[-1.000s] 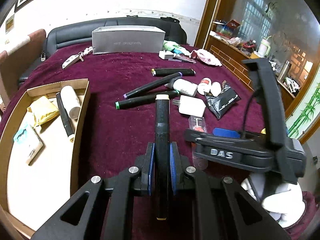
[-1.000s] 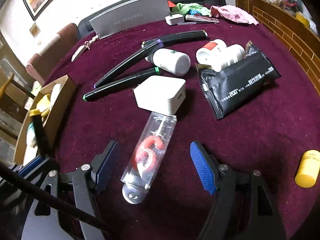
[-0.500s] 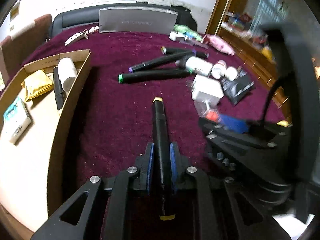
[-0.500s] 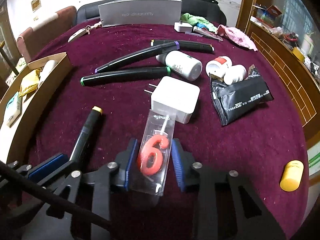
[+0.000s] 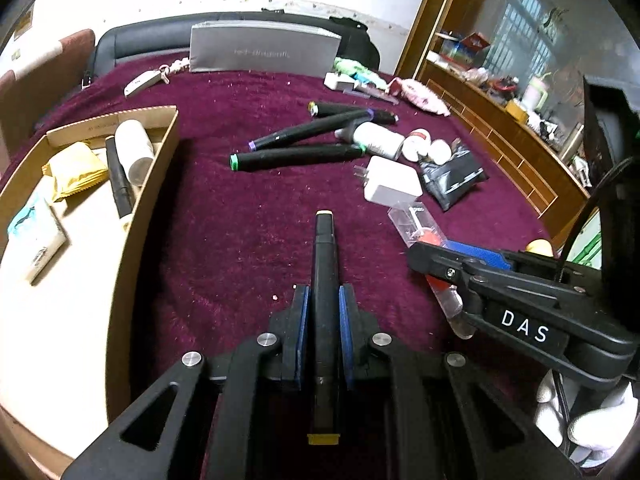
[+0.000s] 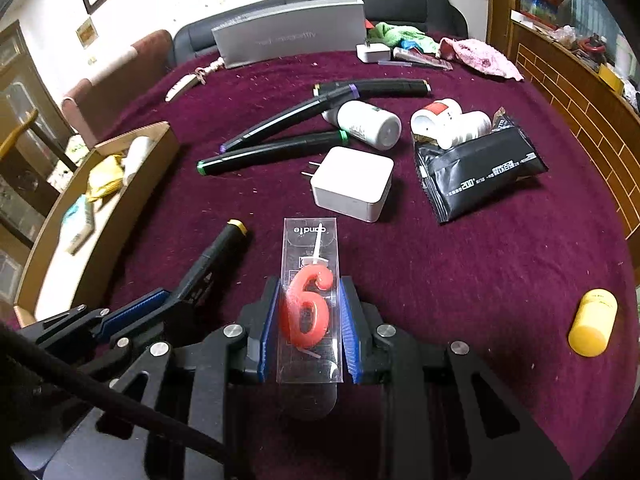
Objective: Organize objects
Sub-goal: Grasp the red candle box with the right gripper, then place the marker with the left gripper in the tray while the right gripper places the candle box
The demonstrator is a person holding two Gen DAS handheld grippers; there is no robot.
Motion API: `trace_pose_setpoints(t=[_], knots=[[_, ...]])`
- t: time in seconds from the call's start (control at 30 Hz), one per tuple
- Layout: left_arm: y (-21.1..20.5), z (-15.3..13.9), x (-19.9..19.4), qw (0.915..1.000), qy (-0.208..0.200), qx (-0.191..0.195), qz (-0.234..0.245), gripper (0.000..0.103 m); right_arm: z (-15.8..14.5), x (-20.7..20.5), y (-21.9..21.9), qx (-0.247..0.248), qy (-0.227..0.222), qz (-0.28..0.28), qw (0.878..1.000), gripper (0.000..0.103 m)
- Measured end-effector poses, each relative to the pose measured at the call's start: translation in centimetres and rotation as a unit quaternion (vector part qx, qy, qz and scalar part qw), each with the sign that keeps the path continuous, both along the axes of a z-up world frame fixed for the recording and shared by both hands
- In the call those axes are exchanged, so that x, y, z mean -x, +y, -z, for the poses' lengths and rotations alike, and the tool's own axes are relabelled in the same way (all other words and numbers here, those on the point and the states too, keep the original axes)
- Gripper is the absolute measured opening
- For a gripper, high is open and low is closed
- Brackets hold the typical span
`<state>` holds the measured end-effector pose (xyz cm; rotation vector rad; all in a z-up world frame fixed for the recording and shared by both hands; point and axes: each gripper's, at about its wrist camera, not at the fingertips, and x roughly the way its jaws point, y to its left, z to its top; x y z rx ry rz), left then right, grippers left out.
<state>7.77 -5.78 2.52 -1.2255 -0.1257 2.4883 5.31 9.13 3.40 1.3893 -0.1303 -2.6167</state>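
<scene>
Your left hand-held gripper (image 5: pixel 323 322) is clamped on the yellow-capped marker (image 5: pixel 325 280); your right hand-held gripper (image 6: pixel 307 326) grips the boxed "6" candle (image 6: pixel 310 300), both over the worktop's (image 6: pixel 460 264) near edge.

Both wrist views look forward, low and close over the maroon surface (image 5: pixel 224 220), sharing the white charger (image 6: pixel 352 184).
</scene>
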Motion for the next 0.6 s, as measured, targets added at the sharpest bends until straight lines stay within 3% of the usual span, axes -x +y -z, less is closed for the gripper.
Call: trace_pose_setpoints(t=[0.3,0.6], knots=[[-1.5,-3.3,-2.8,0.9987,0.043,-0.028,-0.007,0.012,-1.6,-2.0,0.0,0.034,0.011,-0.011,0.999,0.025],[-6.5,-6.3,-4.4,0.9945,0.080,-0.038,-0.056,0.012,-5.1,-3.4,-2.4,0.051,0.040,-0.047,0.997,0.025]])
